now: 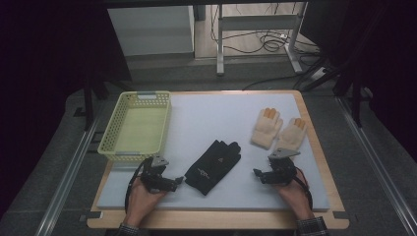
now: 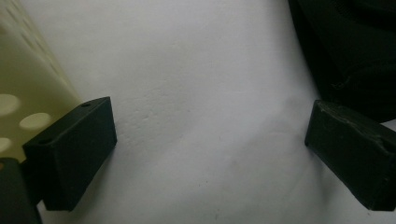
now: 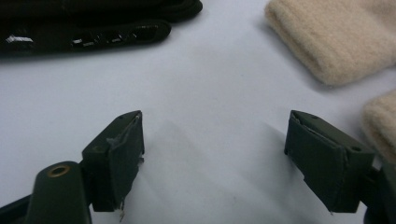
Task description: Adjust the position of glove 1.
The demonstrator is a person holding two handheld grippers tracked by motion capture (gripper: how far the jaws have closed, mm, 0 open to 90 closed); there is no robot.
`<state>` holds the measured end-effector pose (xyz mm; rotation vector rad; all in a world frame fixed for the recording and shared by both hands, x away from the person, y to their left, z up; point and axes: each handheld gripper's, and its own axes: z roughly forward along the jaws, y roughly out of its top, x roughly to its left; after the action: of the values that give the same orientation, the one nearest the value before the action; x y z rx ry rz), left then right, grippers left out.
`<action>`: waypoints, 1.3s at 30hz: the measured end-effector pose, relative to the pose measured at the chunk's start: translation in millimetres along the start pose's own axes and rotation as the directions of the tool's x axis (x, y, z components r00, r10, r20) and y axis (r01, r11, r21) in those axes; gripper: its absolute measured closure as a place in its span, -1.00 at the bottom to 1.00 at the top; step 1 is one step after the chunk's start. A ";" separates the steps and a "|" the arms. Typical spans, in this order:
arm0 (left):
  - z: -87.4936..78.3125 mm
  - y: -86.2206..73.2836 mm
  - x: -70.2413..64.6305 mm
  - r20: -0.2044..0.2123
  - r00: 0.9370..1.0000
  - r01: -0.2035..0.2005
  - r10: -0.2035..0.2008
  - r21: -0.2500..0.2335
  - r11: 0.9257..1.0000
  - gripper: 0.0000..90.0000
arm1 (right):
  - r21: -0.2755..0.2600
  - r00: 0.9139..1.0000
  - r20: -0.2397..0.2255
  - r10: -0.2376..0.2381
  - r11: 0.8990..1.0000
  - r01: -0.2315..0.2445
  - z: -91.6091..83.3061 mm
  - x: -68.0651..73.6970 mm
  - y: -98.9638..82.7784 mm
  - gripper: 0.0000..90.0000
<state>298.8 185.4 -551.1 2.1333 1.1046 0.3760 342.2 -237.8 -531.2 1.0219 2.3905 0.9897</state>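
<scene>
Jaws on both grippers stood spread wide with nothing between them. We held the left gripper [image 1: 178,182] low over the pale mat [image 1: 221,118] on the tabletop [image 1: 322,152], near its front left part, its jaws pointing toward the black glove [image 1: 214,166] that lay flat just beside them. In the left gripper view, that black glove [image 2: 355,51] sat at the upper right, and the perforated wall of the basket [image 2: 23,88] rose at the left. We held the right gripper [image 1: 256,173] near the front right, just short of the two cream gloves [image 1: 278,129], which lay side by side with orange fingertips. The yellow-green basket [image 1: 109,132] sat at the mat's left edge, its floor bare. In the right gripper view, the cream gloves [image 3: 327,37] lay beyond the jaws.
</scene>
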 end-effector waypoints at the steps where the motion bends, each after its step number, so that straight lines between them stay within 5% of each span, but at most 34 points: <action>1: -0.9 -0.3 -0.1 0.002 1.000 -0.004 0.004 -0.001 1.000 -0.93 | -0.001 1.000 0.000 0.002 1.000 -0.002 0.0 0.0 -0.1 -0.57; 6: -8.4 2.6 0.9 0.079 0.996 0.029 -0.028 -0.020 0.999 -0.89 | -0.004 1.000 0.000 0.003 1.000 -0.003 0.0 -0.1 -0.5 -0.57; 15: -12.1 20.7 -10.9 0.147 0.989 0.006 -0.002 -0.022 1.000 -0.95 | -0.005 1.000 0.002 0.002 1.000 -0.002 0.0 0.1 -0.8 -0.57; 23: -3.7 56.7 -28.1 0.171 0.985 -0.034 0.035 -0.010 0.999 -1.00 | -0.006 1.000 0.003 0.001 1.000 -0.001 0.1 0.1 -0.8 -0.57; 33: 30.6 96.4 -55.6 0.158 0.982 -0.112 0.102 0.056 0.992 -1.00 | -0.006 1.000 0.003 0.001 1.000 -0.001 0.0 0.2 -0.9 -0.57; 39: 54.8 103.3 -60.3 0.171 0.982 -0.102 0.083 0.105 0.989 -1.00 | -0.007 1.000 0.002 0.001 1.000 -0.001 0.0 0.1 -0.9 -0.57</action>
<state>354.2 71.7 -515.1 2.2756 0.9539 0.1766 341.6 -238.2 -531.9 1.0212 2.3835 0.9953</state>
